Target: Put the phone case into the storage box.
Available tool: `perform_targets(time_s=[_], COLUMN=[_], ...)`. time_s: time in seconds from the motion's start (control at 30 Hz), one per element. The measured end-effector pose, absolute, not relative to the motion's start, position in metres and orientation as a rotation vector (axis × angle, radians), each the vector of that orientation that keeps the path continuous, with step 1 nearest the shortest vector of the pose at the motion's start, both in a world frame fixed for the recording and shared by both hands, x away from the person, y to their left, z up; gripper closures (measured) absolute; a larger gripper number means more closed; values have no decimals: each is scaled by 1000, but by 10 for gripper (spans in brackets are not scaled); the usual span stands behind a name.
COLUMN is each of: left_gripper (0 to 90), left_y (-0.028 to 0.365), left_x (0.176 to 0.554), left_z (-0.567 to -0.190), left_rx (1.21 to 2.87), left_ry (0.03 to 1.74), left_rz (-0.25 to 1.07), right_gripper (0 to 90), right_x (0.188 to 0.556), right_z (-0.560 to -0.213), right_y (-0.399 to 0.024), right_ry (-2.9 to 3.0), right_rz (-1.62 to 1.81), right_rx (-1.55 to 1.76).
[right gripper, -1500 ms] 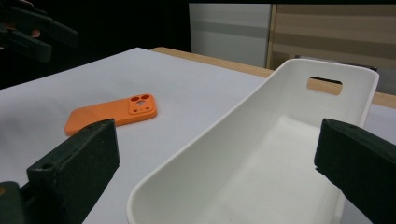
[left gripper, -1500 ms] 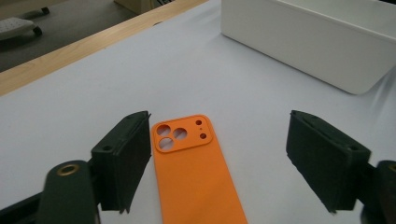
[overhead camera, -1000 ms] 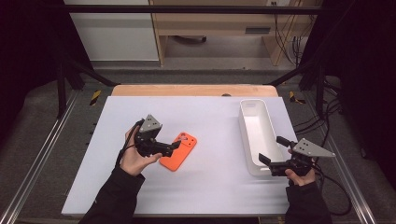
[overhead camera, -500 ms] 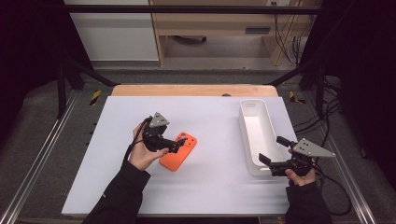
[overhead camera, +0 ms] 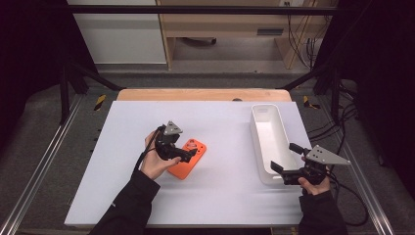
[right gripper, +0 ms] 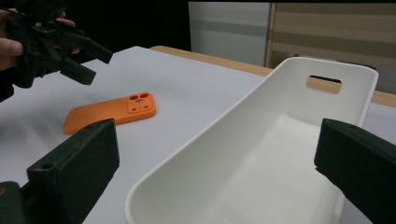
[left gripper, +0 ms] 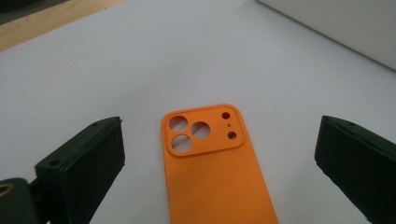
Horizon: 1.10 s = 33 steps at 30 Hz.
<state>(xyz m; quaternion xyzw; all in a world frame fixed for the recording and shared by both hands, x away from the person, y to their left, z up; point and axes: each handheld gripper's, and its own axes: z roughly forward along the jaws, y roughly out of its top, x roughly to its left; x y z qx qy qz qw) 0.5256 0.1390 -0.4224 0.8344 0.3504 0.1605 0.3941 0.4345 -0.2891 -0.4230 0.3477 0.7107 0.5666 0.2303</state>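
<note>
two tools are at work over the white tabletop (overhead camera: 122, 196). the left tool (overhead camera: 192, 152) hangs just above an orange phone case (overhead camera: 187, 161) that lies flat, back side up, near the middle of the tabletop; in the left gripper view its jaws stand wide apart on either side of the case (left gripper: 210, 172), with the camera cut-outs at the far end, and they grip nothing. the right tool (overhead camera: 282, 172) sits at the near end of a long white tray (overhead camera: 259, 142) on the right of the tabletop, jaws also wide open and empty, with the tray's near rim (right gripper: 187, 154) between them. the case and the tray lie well apart.
</note>
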Motion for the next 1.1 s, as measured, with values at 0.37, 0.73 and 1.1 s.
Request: perform_targets(time_s=[0.37,0.73,1.1], left_gripper=[11,11,11], left_y=[131,130,128], left_x=[529,532,533], left_z=[-439,-451,-461], left_rx=[2181,2221,2252], left_ry=[906,934,961], left_rz=[380,351,326], right_gripper=[4,4,4], right_x=[434,434,434], right_z=[-423,-422,-422], right_y=[-289,-289,-289], right_ry=[1953,1951,1951], right_rz=[1559,1560,1560], right_rx=[958,956,956])
